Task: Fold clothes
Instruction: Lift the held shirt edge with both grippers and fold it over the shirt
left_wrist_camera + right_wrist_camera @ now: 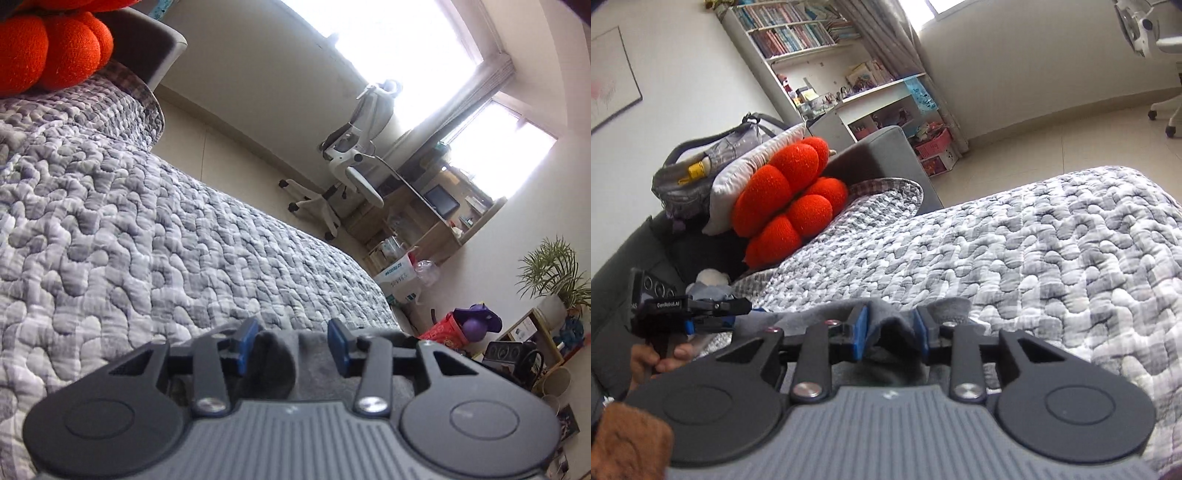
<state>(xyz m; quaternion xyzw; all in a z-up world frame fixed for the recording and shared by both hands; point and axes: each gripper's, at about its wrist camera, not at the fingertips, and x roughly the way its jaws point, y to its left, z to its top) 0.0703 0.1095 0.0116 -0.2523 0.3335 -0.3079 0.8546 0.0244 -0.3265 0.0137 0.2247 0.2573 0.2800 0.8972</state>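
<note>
Grey garment (886, 321) between parted right gripper (890, 330) (quilt's (1052, 258) edge beyond).

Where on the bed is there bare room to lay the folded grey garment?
The quilt lies bare from the right gripper out to the bed's far edge. The head end is crowded: the orange cushion, white pillow and grey bag. The left gripper occupies that near corner.
</note>
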